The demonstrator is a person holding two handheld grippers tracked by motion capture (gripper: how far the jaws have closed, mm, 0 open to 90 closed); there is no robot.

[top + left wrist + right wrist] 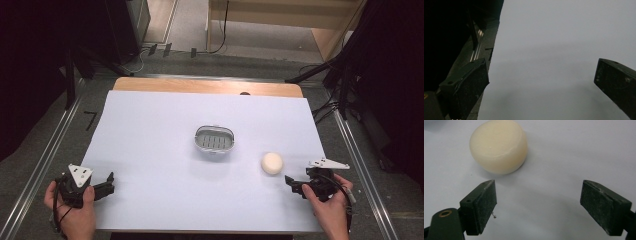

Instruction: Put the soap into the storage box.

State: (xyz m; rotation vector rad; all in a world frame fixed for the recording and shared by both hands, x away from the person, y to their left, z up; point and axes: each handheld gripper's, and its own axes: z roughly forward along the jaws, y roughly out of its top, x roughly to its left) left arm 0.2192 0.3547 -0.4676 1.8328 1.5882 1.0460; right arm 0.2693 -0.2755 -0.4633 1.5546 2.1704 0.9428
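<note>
A round cream soap bar (272, 163) lies on the pale sheet right of centre. In the right gripper view the soap bar (499, 146) sits just ahead and to the left of the jaws, untouched. An oval metal soap dish (214, 140) with a slotted bottom stands empty at mid-table. My right gripper (291, 185) (538, 187) rests near the front right edge, a short way below and right of the soap, open and holding nothing. At the front left, my left gripper (110, 183) (541, 70) is open over bare sheet.
The pale sheet (150, 130) covers most of the wooden table (200, 86). Metal rails (45, 150) run along both sides on the floor. Dark stands and cables (340, 85) crowd the far right, and a dark cabinet (127, 25) stands at the far left.
</note>
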